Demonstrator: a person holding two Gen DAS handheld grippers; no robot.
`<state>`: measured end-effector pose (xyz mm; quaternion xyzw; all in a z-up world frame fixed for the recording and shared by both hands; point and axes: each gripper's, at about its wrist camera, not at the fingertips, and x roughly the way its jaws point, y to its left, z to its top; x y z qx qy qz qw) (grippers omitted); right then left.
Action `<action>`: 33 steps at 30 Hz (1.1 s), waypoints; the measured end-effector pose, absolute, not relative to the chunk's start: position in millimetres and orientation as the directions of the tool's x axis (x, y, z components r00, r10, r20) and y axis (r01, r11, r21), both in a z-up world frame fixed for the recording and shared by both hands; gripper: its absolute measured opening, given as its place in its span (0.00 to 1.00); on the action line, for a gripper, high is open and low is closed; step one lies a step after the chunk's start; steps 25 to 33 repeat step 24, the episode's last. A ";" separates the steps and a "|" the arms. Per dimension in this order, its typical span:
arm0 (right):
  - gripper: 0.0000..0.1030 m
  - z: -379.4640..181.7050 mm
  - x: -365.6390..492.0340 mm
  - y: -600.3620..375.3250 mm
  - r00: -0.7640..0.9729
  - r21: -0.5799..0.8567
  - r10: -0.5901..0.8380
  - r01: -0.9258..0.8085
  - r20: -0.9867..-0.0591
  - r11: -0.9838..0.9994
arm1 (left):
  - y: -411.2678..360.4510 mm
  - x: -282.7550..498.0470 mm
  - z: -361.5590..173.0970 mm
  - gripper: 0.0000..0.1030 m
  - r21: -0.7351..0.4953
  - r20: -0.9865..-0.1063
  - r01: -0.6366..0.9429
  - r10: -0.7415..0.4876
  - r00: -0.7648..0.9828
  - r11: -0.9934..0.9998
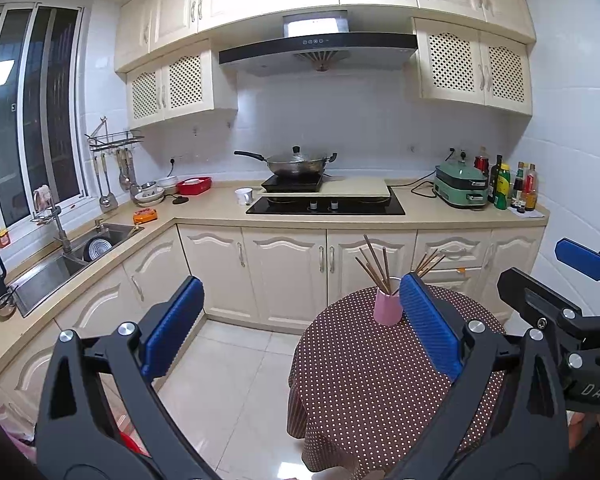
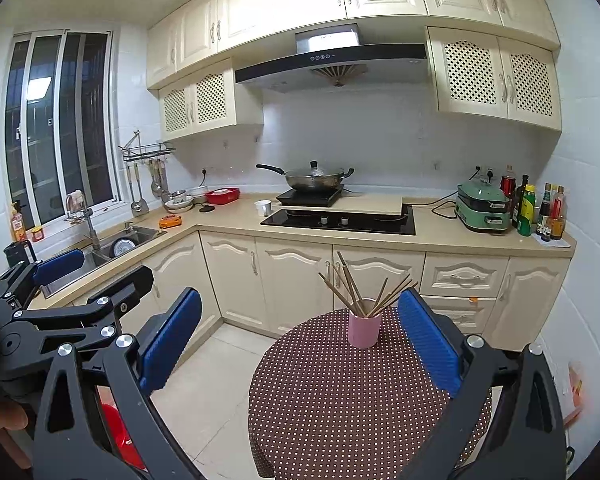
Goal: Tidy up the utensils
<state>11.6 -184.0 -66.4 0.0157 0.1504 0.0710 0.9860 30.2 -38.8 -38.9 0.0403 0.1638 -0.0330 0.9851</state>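
A pink cup (image 1: 388, 307) (image 2: 364, 329) stands upright on a round table with a brown dotted cloth (image 1: 372, 380) (image 2: 340, 400). Several brown chopsticks (image 1: 376, 264) (image 2: 358, 292) stick out of the cup, fanned apart. My left gripper (image 1: 300, 322) is open with nothing between its blue pads (image 1: 172, 324), held well short of the cup. My right gripper (image 2: 300, 334) is also open and holds nothing. It shows at the right edge of the left wrist view as right gripper (image 1: 556, 276). The left gripper (image 2: 84, 280) shows at the left of the right wrist view.
Cream base cabinets (image 1: 284, 272) and an L-shaped counter (image 1: 208, 204) stand behind the table. On the counter are a wok (image 1: 296, 162) on a cooktop, a white mug (image 1: 244, 196), a green cooker (image 1: 460, 186) and bottles (image 1: 508, 186). A sink (image 1: 60, 264) lies left. White floor tiles (image 1: 228, 380) stretch left of the table.
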 end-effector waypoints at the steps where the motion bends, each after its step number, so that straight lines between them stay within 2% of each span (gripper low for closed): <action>1: 0.92 -66.9 13.4 -182.2 0.945 0.051 0.138 -0.129 -0.296 0.990 | -38.3 32.8 -39.5 0.94 0.069 -0.326 0.082 -0.055 0.944 0.994; 12: 0.92 -74.4 28.6 -167.9 0.950 0.049 0.074 -0.061 -0.304 0.997 | -23.2 66.4 -46.6 0.94 0.061 -0.348 0.156 -0.125 0.929 0.986; 24: 0.92 -101.3 85.2 -182.9 0.912 0.074 0.039 -0.009 -0.407 0.997 | -40.0 130.5 -77.0 0.94 0.067 -0.439 0.202 -0.153 0.885 0.977; 33: 0.92 -101.3 85.2 -182.9 0.912 0.074 0.039 -0.009 -0.407 0.997 | -40.0 130.5 -77.0 0.94 0.067 -0.439 0.202 -0.153 0.885 0.977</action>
